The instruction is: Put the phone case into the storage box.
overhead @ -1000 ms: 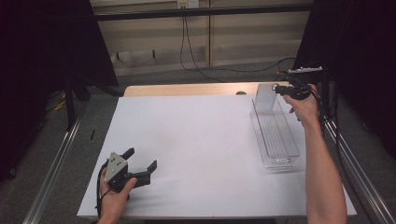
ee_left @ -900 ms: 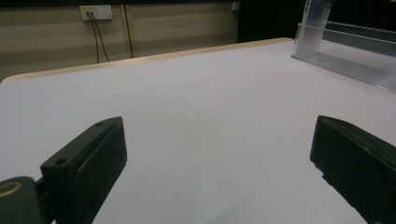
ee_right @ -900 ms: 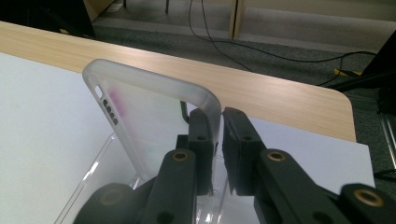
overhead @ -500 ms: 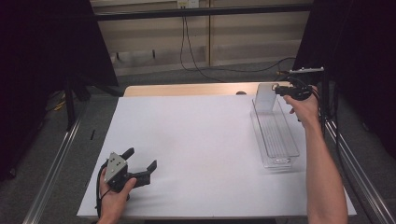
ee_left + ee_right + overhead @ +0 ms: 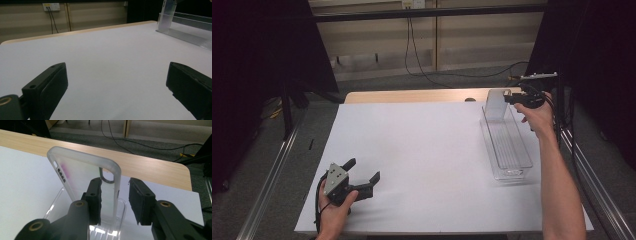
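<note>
The right claw (image 5: 512,98) hangs at the far end of the clear tray (image 5: 507,150), which lies lengthwise along the right side of the white bench (image 5: 422,150). A frosted phone case (image 5: 82,182) stands upright and slightly tilted in that far end of the tray. In the right gripper view the case's side edge sits between the two black jaws, which stand a little apart; the jaws have just been opening. A gap shows between the right jaw and the case, while the left jaw lies close against the case's back, and I cannot tell whether it touches. The case leans on the tray's end wall, its camera cutout near the top.

The left claw (image 5: 362,175) rests low on the near left part of the bench, well apart from the tray, held in the person's left hand (image 5: 334,207). Its jaws are spread wide with only bare bench between them, as the left gripper view shows; the case (image 5: 168,12) and tray (image 5: 190,27) appear far off at upper right.
</note>
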{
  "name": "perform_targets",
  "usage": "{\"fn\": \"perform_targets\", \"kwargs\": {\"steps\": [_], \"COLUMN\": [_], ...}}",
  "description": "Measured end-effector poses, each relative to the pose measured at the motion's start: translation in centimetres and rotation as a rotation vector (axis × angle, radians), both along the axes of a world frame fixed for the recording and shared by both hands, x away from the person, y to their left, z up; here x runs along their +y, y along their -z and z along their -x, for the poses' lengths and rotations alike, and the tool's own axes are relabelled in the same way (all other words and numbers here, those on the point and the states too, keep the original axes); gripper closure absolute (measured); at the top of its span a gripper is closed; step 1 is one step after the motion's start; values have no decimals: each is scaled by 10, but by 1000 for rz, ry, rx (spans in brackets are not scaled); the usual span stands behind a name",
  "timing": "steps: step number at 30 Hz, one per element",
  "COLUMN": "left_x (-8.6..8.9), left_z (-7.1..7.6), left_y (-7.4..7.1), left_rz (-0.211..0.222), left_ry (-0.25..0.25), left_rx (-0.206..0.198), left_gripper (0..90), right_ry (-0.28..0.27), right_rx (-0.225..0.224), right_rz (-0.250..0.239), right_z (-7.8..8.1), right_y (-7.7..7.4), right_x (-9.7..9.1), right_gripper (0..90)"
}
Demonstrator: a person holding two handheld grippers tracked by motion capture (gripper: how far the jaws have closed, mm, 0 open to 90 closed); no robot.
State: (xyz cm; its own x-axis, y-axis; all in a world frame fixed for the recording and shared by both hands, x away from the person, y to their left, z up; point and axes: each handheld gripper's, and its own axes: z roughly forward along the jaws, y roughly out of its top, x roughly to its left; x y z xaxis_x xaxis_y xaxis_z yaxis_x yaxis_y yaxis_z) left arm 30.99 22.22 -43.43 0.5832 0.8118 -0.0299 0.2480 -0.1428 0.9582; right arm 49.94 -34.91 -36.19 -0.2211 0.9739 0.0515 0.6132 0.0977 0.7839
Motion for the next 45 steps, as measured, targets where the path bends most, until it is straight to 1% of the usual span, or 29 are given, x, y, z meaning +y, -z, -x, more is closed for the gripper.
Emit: {"fn": "perform_targets", "kwargs": {"steps": [3,5,7,8,10,11,12,13,16,17,19,20,22,23,26,28,29,31,33,35,36,37,38,40,41,42,44,45], "left_x": [0,0,0,0,0,0,0,0,1,1,1,1,0,0,-1,-2,-1,-1,-1,0,1,1,2,3,3,4,4,5], "left_z": [1,1,0,0,0,0,1,1,1,2,2,1,1,1,1,0,1,1,1,2,3,3,3,4,4,5,6,6], "left_y": [0,0,0,0,0,0,0,0,0,0,-1,-1,-1,-1,-1,-1,-1,-1,-1,-1,-1,-1,-1,-1,-1,-1,-2,-2], "left_rz": [9,6,6,6,6,4,9,9,6,8,6,6,15,11,12,17,10,10,12,7,6,11,8,15,16,14,25,22], "left_ry": [-6,-7,-7,-6,-4,-2,-4,-5,-5,-6,-7,-7,-9,-8,-6,-5,-4,-4,-10,-11,-13,-16,-16,-20,-19,-19,-23,-19], "left_rx": [1,1,3,3,2,1,1,1,-2,-2,-6,-6,-4,-3,-1,-1,-3,-4,-3,-6,-7,-8,-8,-7,-7,-5,-7,-11], "left_gripper": [39,39,39,39,39,39,39,39,38,38,39,38,38,38,38,39,38,38,39,38,38,38,38,39,39,38,38,38], "right_ry": [6,9,7,9,12,14,13,13,8,6,5,2,5,10,9,4,9,26,14,6,4,2,2,11,11,9,-14,-19], "right_rx": [-8,-10,-10,-7,-6,-8,0,0,2,-10,-9,-8,-19,-19,-25,-32,-36,-42,-83,-100,-108,-127,-127,-142,-142,-154,-186,-187], "right_rz": [-5,-1,-1,-2,0,-1,-3,-3,-11,-12,-23,-20,-24,-32,-44,-40,-38,-49,-58,-74,-73,-77,-77,-73,-73,-64,-59,-63], "right_z": [1,2,3,3,4,4,5,5,6,7,8,8,10,10,12,13,14,15,19,21,23,25,25,27,27,28,32,33], "right_y": [-2,-3,-3,-3,-2,-2,-1,-1,-1,0,0,1,2,2,2,2,2,1,1,1,1,2,2,1,1,1,2,3], "right_x": [0,0,-1,-1,0,0,1,1,2,2,3,3,3,3,2,1,1,1,2,2,3,4,4,7,7,8,9,10], "right_gripper": [590,538,524,489,478,446,378,378,312,295,241,221,146,113,41,31,33,36,29,17,18,17,17,22,22,23,8,2]}}
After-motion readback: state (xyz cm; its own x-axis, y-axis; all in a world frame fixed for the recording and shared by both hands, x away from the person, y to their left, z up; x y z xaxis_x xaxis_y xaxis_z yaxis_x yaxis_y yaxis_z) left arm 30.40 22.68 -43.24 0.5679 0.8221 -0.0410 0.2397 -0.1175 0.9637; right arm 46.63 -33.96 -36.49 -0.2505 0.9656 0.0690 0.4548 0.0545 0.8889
